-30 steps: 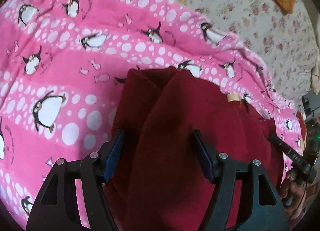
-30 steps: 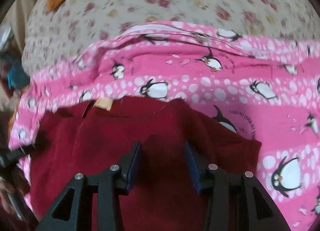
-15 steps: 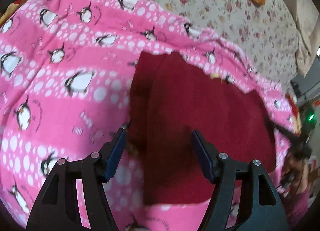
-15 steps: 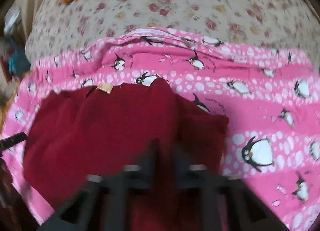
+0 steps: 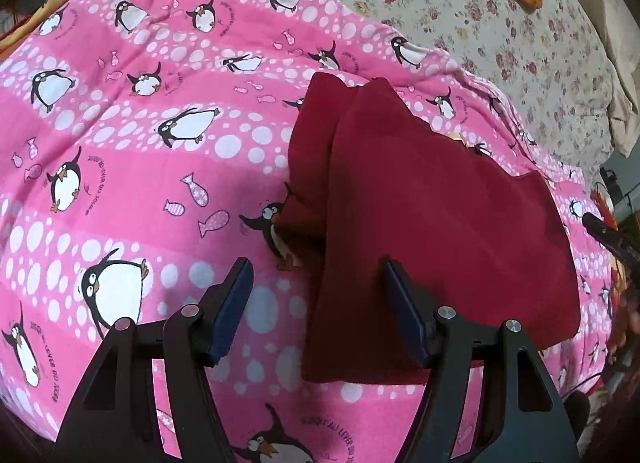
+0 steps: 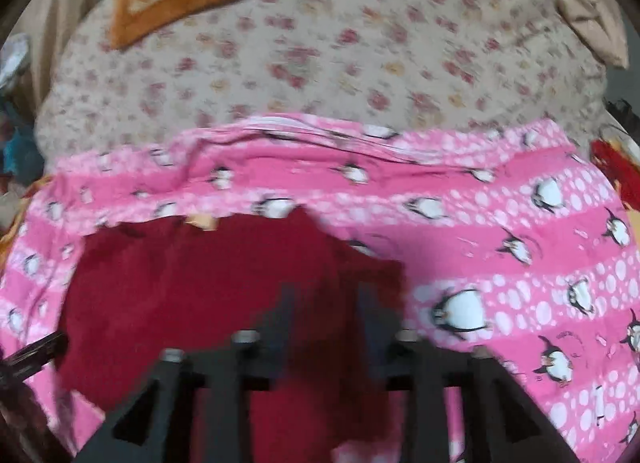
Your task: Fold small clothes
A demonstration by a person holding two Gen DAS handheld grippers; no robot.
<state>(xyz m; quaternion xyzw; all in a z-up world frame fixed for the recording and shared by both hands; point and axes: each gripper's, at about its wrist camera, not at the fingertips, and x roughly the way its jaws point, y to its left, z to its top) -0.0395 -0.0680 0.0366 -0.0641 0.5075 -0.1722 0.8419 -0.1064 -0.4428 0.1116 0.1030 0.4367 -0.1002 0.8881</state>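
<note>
The dark red garment (image 5: 432, 219) lies flat on the pink penguin blanket (image 5: 120, 167), partly folded with a side flap turned in, its long axis running straight ahead from the left claw (image 5: 316, 291) toward the neck label (image 5: 456, 137) at the far end. That claw stands open and empty, the garment's near left edge below the gap between its tips, while the blurred right claw (image 6: 326, 303) is opening above the cloth's right part; whether any fabric lies between its tips I cannot tell. I judge one fold just laid down, so next comes regripping the near hem with both claws and carrying it forward toward the label
</note>
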